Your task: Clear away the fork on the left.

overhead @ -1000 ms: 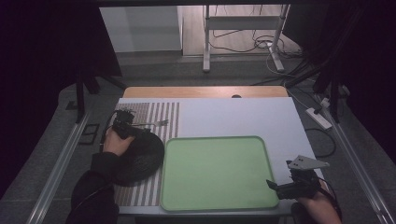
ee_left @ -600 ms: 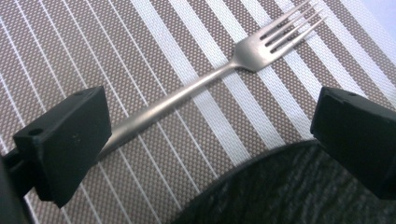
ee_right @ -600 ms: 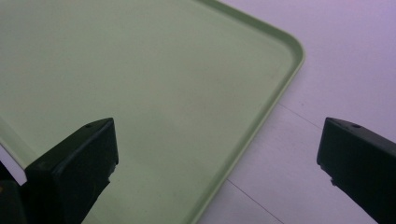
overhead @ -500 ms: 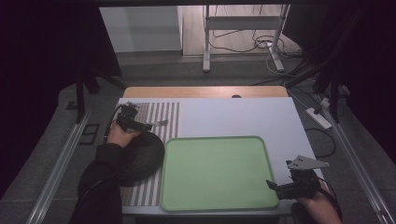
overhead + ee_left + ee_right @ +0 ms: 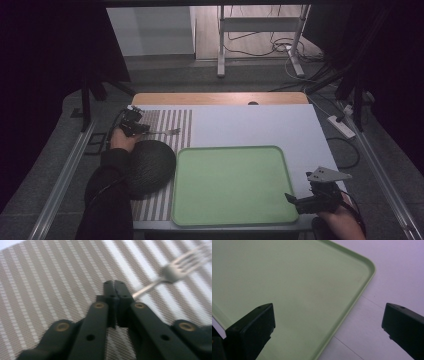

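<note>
Left gripper (image 5: 134,125) sits at the far left of the table (image 5: 260,125), over the striped placemat (image 5: 165,200), with the person's left hand (image 5: 121,140) and dark sleeve (image 5: 107,200) behind it. In the left gripper view its jaws have just been closing and now stand pressed together, tip against tip. The handle of the fork (image 5: 172,271) runs in toward the right side of the jaw tips; the fork is blurred, and whether the handle end is pinched or merely lies beside the tips cannot be told. In the high view the fork (image 5: 167,132) extends to the right of the gripper, tines pointing right, over the striped placemat. A round dark plate (image 5: 150,167) lies on the placemat just near of the gripper, its right edge just beside the green tray (image 5: 230,185). The tray occupies the middle of the near half of the table. Right gripper (image 5: 312,200) rests at the tray's near right corner, the right hand (image 5: 340,220) at the table's near edge. In the right gripper view its jaws stand wide apart with nothing between them, above the tray's rounded corner rim (image 5: 362,287) and the bare white tabletop beside it.
</note>
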Demonstrator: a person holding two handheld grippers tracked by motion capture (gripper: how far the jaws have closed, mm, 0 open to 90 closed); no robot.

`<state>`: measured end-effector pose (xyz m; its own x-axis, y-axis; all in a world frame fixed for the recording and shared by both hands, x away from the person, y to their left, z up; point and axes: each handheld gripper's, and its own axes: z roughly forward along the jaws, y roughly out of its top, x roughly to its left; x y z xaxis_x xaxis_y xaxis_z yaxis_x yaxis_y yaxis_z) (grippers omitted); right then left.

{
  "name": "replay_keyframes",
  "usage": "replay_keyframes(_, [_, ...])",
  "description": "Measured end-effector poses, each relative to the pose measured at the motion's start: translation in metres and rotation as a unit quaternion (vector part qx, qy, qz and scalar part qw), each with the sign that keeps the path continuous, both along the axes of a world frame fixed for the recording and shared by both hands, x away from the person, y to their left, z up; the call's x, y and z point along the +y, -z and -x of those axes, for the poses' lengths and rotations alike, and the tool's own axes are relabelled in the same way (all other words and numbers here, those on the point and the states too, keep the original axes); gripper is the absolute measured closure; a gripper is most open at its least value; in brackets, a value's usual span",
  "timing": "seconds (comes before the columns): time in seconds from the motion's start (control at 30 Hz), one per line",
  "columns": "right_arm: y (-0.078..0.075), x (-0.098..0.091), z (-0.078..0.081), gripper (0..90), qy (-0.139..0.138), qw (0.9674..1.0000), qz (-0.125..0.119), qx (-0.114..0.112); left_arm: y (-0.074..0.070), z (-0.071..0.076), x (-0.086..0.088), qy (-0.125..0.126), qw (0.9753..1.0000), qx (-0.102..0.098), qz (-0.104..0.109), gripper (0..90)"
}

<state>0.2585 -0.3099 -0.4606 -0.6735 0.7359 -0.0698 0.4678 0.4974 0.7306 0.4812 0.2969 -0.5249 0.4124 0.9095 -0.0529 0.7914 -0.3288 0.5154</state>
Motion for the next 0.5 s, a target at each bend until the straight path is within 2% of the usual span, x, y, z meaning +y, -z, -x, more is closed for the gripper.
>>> replay_keyframes(0.07, [0.0, 0.0, 0.0, 0.0, 0.0, 1.0, 0.0, 0.0, 0.004, -0.003, 0.004, -0.009, 0.9999, 0.001, -0.014, 88.7])
replay_keyframes(0.1, [0.0, 0.0, 0.0, 0.0, 0.0, 1.0, 0.0, 0.0, 0.005, -0.003, 0.007, -0.011, 0.9999, 0.002, -0.001, 88.7])
replay_keyframes(0.13, [0.0, 0.0, 0.0, 0.0, 0.0, 1.0, 0.0, 0.0, 0.005, -0.003, 0.009, -0.015, 0.9999, 0.003, 0.003, 88.7])
replay_keyframes(0.2, [0.0, 0.0, 0.0, 0.0, 0.0, 1.0, 0.0, 0.0, 0.004, -0.001, 0.011, -0.014, 0.9999, 0.008, -0.004, 88.7])
replay_keyframes(0.5, [0.0, 0.0, 0.001, 0.0, -0.002, 1.0, 0.003, -0.002, -0.002, 0.017, 0.022, -0.009, 0.998, 0.062, 0.001, 88.7])
